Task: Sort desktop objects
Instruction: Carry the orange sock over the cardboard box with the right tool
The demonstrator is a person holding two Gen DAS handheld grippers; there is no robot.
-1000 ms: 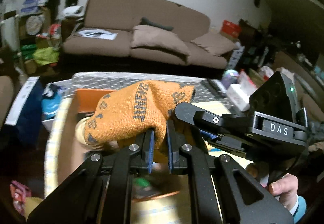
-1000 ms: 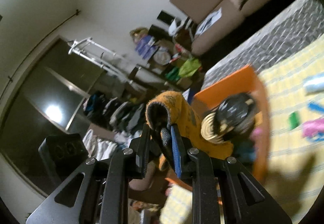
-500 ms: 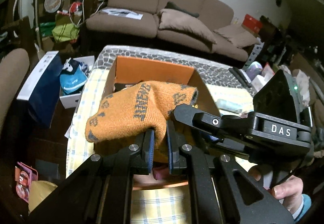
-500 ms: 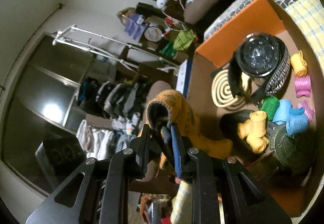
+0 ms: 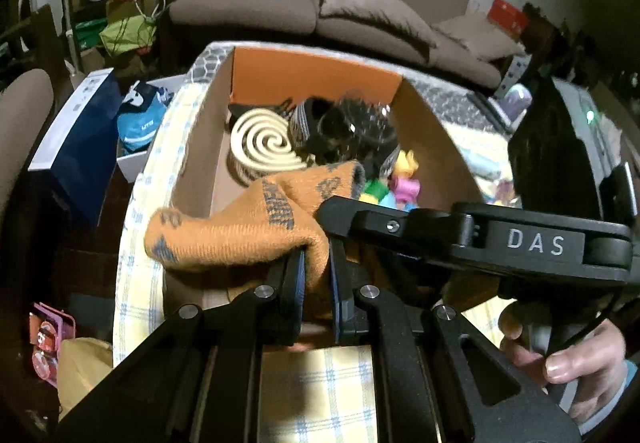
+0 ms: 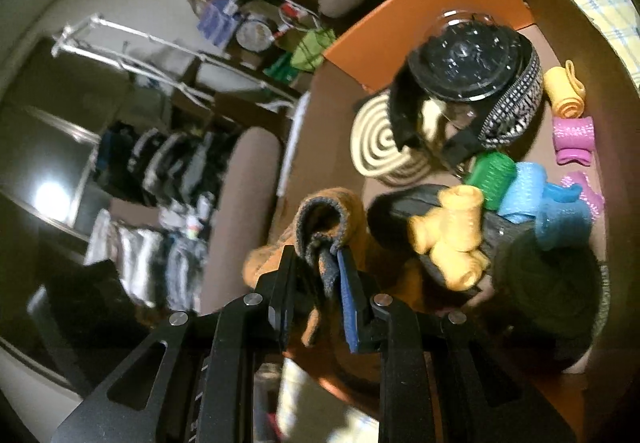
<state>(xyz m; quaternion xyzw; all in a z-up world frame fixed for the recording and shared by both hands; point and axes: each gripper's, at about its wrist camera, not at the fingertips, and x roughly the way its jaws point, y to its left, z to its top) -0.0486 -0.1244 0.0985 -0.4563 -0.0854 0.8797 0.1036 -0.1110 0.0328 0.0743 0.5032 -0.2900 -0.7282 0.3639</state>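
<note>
in the left wrist view the left gripper [image 5: 317,275] has its fingers clamped on one end of the orange knit sock [image 5: 248,227], hanging over the near edge of the cardboard box [image 5: 200,147]; lower it clear of that wall before letting go. in the right wrist view the right gripper [image 6: 318,283] pinches the sock's dark cuff, so aim for the bare floor beside the spiral coaster [image 6: 380,147] and release both ends together.

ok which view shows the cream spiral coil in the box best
The left wrist view: the spiral coil faces the camera nearly whole, just beyond the orange knit hat. In the right wrist view the coil sits at a slant, and the black domed lid and its strap cover one side.
</note>
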